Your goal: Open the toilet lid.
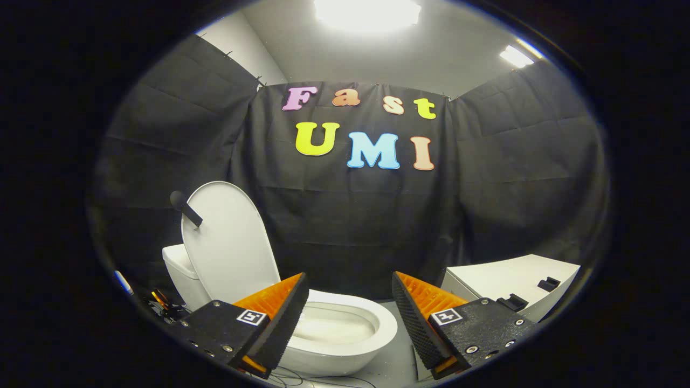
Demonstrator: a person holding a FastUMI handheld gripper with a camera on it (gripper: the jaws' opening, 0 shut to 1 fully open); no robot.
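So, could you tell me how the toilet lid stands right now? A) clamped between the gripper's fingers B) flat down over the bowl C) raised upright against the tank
C: the lid stands raised against the tank, the bowl lies uncovered, and the gripper is open, holding nothing.

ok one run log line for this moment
toilet lid: raised, leaning back | bowl: open | gripper: fingers open, empty, above bowl

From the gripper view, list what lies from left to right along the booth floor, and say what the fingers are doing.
Toilet tank → raised toilet lid → toilet bowl → white cabinet. The gripper is open, holding nothing.
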